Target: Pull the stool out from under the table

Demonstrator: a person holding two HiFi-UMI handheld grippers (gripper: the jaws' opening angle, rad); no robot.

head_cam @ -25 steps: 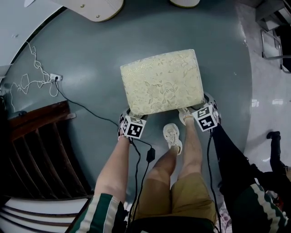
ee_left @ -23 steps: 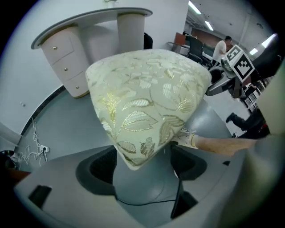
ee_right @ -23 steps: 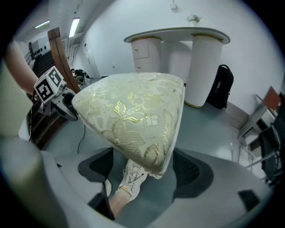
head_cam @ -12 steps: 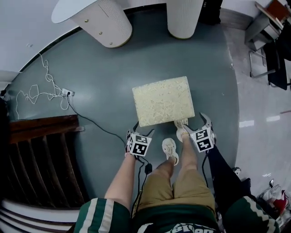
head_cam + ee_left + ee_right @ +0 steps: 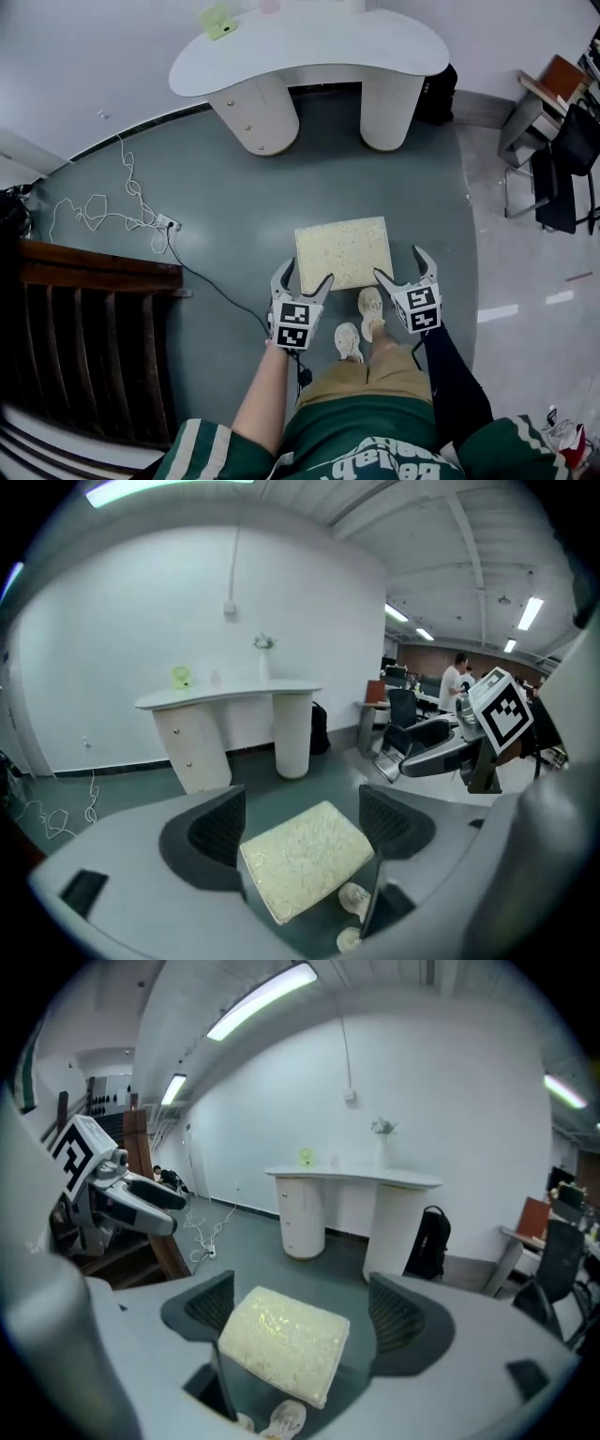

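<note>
Both jaw pairs are held apart and empty, left gripper (image 5: 307,272) and right gripper (image 5: 398,262), the latter just opened further; the stool (image 5: 343,251) is seen on the floor (image 5: 234,216), well clear of the tabletop (image 5: 309,47); pulling out is judged done.

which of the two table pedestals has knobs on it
The pedestal at the head view's left: small knobs run down its front. The other pedestal, beside the black backpack, is plain.
</note>
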